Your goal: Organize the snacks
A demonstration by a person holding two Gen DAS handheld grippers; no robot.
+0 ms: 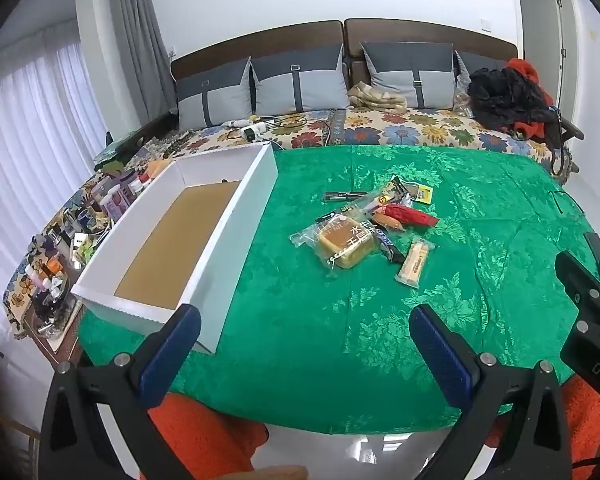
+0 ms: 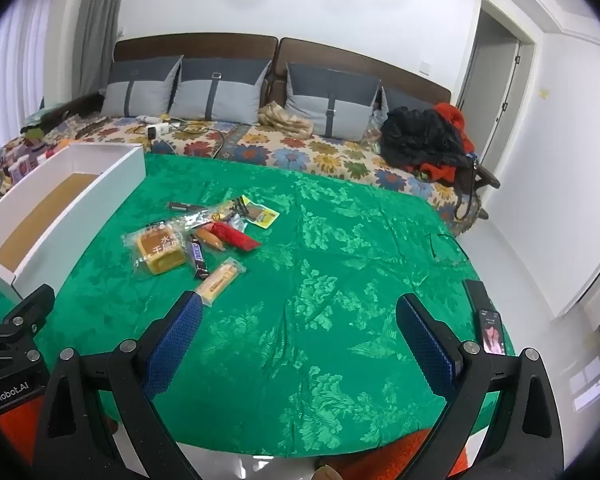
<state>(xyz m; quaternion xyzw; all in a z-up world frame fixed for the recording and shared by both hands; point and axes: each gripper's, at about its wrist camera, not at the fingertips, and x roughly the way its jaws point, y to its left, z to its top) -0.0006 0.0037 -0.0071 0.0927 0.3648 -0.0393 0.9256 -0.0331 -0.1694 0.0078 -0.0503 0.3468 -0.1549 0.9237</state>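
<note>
Both fingers sets spread wide, nothing between them, hovering over the near edge of the tabletop.

Left gripper (image 1: 305,338) and right gripper (image 2: 299,326) tilt down toward a green patterned cloth (image 1: 380,320) covering the tabletop. Snack pile (image 1: 364,228) lies mid-cloth, apart from both grippers: wrapped cake (image 1: 342,246), dark chocolate bar (image 1: 388,244), pale wafer pack (image 1: 414,260), red packet (image 1: 410,216), small yellow sachet (image 1: 422,194). White open box (image 1: 236,216) with brown floor sits left of the pile. Phone (image 2: 492,330) at the cloth's right edge. Floral sofa (image 1: 400,128) beyond.
</note>
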